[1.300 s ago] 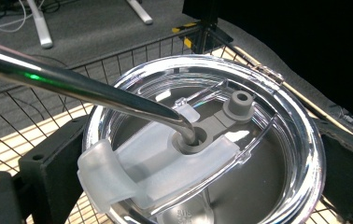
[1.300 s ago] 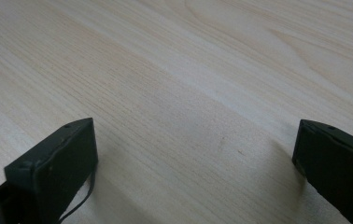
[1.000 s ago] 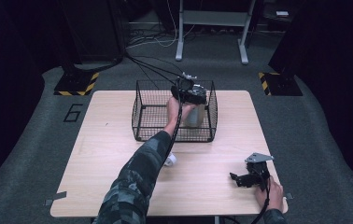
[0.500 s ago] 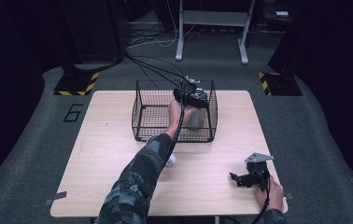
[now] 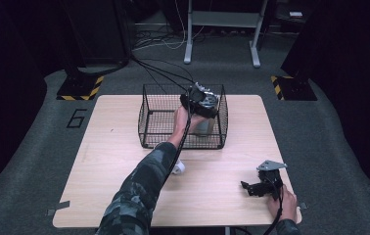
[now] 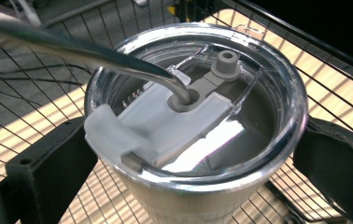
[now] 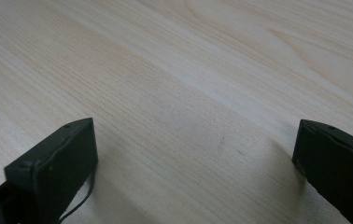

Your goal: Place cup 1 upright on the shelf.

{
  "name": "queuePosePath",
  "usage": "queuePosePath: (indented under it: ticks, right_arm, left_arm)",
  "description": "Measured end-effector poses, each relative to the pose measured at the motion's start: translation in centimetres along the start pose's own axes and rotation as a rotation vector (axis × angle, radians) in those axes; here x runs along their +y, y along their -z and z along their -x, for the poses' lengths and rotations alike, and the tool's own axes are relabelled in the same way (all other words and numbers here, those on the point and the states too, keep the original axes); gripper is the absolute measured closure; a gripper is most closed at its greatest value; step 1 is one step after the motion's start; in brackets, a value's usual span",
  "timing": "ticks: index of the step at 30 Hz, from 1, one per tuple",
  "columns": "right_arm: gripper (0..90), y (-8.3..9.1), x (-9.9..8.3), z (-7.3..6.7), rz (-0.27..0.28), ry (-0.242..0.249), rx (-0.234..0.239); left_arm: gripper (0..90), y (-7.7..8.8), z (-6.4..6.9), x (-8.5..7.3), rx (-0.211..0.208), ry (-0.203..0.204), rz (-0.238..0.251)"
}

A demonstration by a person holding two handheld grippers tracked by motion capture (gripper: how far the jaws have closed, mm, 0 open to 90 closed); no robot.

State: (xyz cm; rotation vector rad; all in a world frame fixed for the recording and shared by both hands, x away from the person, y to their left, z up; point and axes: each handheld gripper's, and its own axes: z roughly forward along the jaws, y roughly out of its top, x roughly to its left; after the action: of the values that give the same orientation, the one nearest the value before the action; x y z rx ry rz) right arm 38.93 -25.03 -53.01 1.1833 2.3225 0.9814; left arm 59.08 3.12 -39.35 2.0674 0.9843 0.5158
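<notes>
Inside wire basket (image 5: 149, 117), lidded tumbler (image 6: 198, 116) with metal straw (image 6: 86, 51).

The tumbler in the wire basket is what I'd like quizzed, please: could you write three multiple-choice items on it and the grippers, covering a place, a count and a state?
1. Where is the tumbler?
A. Inside the wire basket, by its right wall
B. On the table, left of the basket
C. On the floor

2. How many straws stand in the tumbler's lid?
A. None
B. One
C. Three

3. How are the right gripper's jaws?
A. Shut on the tumbler
B. Shut on a cloth
C. Open over bare wood

Answers:
1. A: in the high view the tumbler stands within the mesh, under the left gripper.
2. B: the left gripper view shows a single metal straw entering the lid's hole.
3. C: the right gripper view shows the jaws wide apart with nothing but tabletop between them.
</notes>
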Motion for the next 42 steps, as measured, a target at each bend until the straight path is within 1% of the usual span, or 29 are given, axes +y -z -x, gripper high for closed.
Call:
queuePosePath:
  ticks: [1, 2, 3, 5, 6, 7, 8, 10, 11, 12, 14, 15, 17, 18, 20, 21, 22, 23, 24, 25, 26, 28, 29, 31, 33, 35, 36, 37, 42]
  right_arm:
    - [0.0, 0.0, 0.0, -0.1, -0.002, -0.007, 0.0]
    - [0.0, 0.0, 0.0, 0.0, 0.0, 0.001, 0.0]
    - [0.0, 0.0, 0.0, 0.0, 0.0, 0.0, 0.0]
    - [0.0, 0.0, 0.0, -0.1, -0.002, -0.007, 0.0]
    - [0.0, 0.0, 0.0, -0.1, -0.002, -0.009, 0.0]
    - [0.0, 0.0, 0.0, 0.0, -0.001, -0.002, 0.0]
    - [0.0, 0.0, 0.0, 0.0, -0.001, -0.002, 0.0]
    - [0.0, 0.0, 0.0, 0.0, 0.0, 0.0, 0.0]
    - [0.0, 0.0, 0.0, 0.0, 0.003, 0.0, -0.004]
    - [0.0, 0.0, 0.0, 0.0, 0.002, 0.0, -0.003]
    - [0.0, 0.0, 0.0, 0.0, 0.002, 0.0, -0.003]
    - [0.0, 0.0, 0.0, 0.0, 0.002, 0.0, -0.003]
    - [0.0, 0.0, 0.0, 0.0, 0.0, -0.002, -0.002]
    - [0.0, 0.0, 0.0, 0.0, 0.0, -0.002, -0.002]
    - [0.0, 0.0, 0.0, -0.1, -0.002, -0.013, -0.003]
    - [0.0, 0.0, 0.0, -0.1, -0.002, -0.012, -0.003]
    - [0.0, 0.0, 0.0, -0.1, -0.002, -0.012, -0.003]
    - [0.0, 0.0, 0.0, -0.1, -0.002, -0.012, -0.003]
    - [0.0, 0.0, 0.0, -0.1, -0.002, -0.011, -0.003]
    - [0.0, 0.0, 0.0, -0.1, -0.002, -0.011, -0.003]
    - [0.0, 0.0, 0.0, -0.1, -0.004, -0.005, 0.0]
    - [0.0, 0.0, 0.0, -0.1, -0.004, -0.005, -0.001]
    - [0.0, 0.0, 0.0, -0.1, -0.004, -0.005, -0.001]
    - [0.0, 0.0, 0.0, -0.1, -0.004, -0.005, -0.001]
    - [0.0, 0.0, 0.0, -0.1, -0.003, -0.006, -0.001]
    - [0.0, 0.0, 0.0, -0.1, -0.001, -0.006, -0.001]
    - [0.0, 0.0, 0.0, -0.1, -0.004, -0.005, 0.0]
    - [0.0, 0.0, 0.0, -0.1, 0.001, -0.007, -0.002]
    - [0.0, 0.0, 0.0, -0.1, -0.004, -0.006, 0.0]
  left_arm:
    - [0.0, 0.2, 0.0, 0.0, -0.006, 0.0, 0.0]
    - [0.0, 0.3, -0.1, 0.0, -0.016, 0.005, -0.002]
    - [0.0, 0.7, -0.1, 0.1, -0.02, 0.018, 0.006]
    - [0.0, 1.0, -0.1, 0.1, -0.027, 0.018, 0.008]
    - [0.0, 1.3, -0.2, 0.1, -0.033, 0.007, 0.004]
    - [0.0, 1.6, -0.1, 0.1, -0.04, 0.012, 0.02]
    - [0.0, 1.9, -0.2, 0.2, -0.043, -0.001, 0.02]
    - [0.0, 2.8, -0.1, 0.4, -0.047, 0.002, 0.045]
    - [0.0, 3.5, -0.2, 0.4, -0.052, -0.011, 0.043]
    - [0.0, 3.5, -0.2, 0.4, -0.052, -0.011, 0.043]
    - [0.0, 4.3, -0.2, 0.3, -0.056, 0.002, 0.058]
    - [0.0, 4.8, -0.2, 0.2, -0.061, -0.006, 0.055]
    - [0.0, 5.8, -0.2, -0.1, -0.058, -0.022, 0.063]
    - [0.0, 6.3, -0.2, -0.3, -0.055, -0.019, 0.077]
    - [0.0, 7.3, -0.2, -0.5, -0.054, -0.049, 0.071]
    - [0.0, 8.3, -0.1, -0.8, -0.052, -0.066, 0.079]
    - [0.0, 8.3, -0.1, -0.8, -0.052, -0.066, 0.079]
    - [0.0, 9.0, -0.1, -1.1, -0.056, -0.08, 0.077]
    - [0.0, 9.4, 0.0, -1.2, -0.058, -0.078, 0.084]
    - [0.0, 10.0, -0.1, -1.5, -0.057, -0.088, 0.088]
    - [0.0, 10.7, -0.1, -1.8, -0.062, -0.085, 0.1]
    - [0.0, 11.7, -0.3, -2.3, -0.064, -0.094, 0.106]
    - [0.0, 12.2, -0.3, -2.6, -0.061, -0.094, 0.113]
    - [0.0, 13.2, -0.2, -3.2, -0.057, -0.11, 0.109]
    - [0.0, 14.3, 0.0, -4.2, -0.042, -0.125, 0.115]
    - [0.0, 15.1, -0.2, -5.0, -0.043, -0.127, 0.106]
    - [0.0, 15.7, -0.3, -5.8, -0.038, -0.114, 0.105]
    - [0.0, 15.7, -0.3, -5.8, -0.038, -0.114, 0.105]
    - [0.0, 17.3, -1.0, -8.4, -0.018, -0.095, 0.102]
